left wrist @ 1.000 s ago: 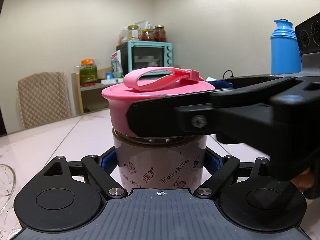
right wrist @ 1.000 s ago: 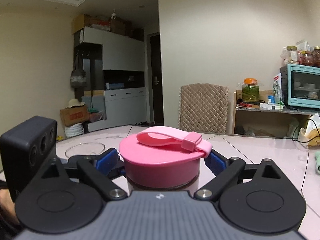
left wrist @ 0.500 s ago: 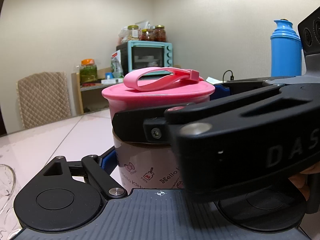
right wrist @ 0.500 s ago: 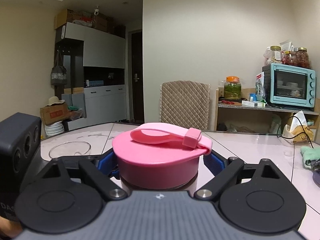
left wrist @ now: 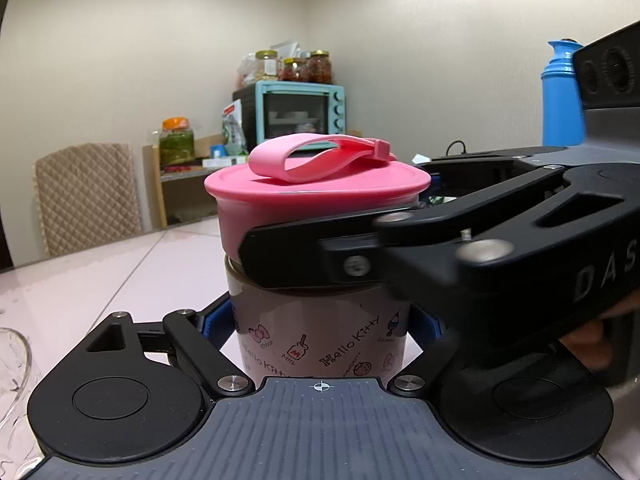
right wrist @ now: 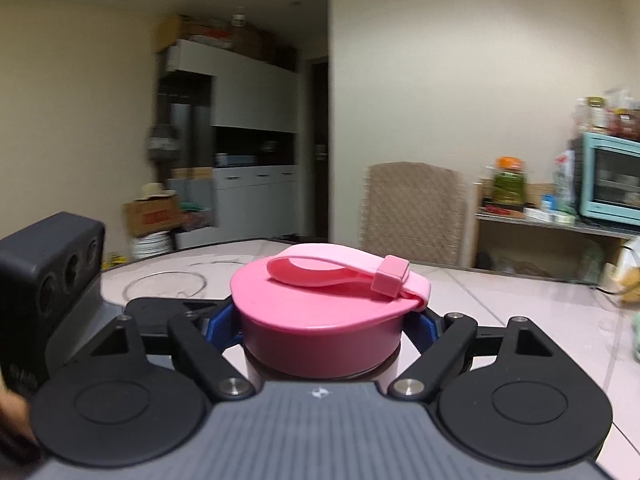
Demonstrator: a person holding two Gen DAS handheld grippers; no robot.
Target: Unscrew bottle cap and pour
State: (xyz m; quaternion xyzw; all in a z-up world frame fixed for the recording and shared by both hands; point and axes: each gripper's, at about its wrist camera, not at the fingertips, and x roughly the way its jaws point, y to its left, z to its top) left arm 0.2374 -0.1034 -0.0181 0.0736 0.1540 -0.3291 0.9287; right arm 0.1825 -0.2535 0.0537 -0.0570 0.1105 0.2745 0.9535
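Pink cap (right wrist: 320,328) is clamped by the right gripper (right wrist: 326,332) while the left gripper (left wrist: 320,320) grips the bottle (left wrist: 320,332); unscrewing seems underway, needing more twist.

The right gripper (right wrist: 322,332), clamped on the pink cap (right wrist: 324,320), is swinging back around the bottle (left wrist: 320,332): seen from the left wrist, its black finger (left wrist: 320,256) is pulling back toward the bottle's right, uncovering the left gripper (left wrist: 320,326) there, while the strap's clasp (right wrist: 390,274) is turning right and the room behind the cap is blurring
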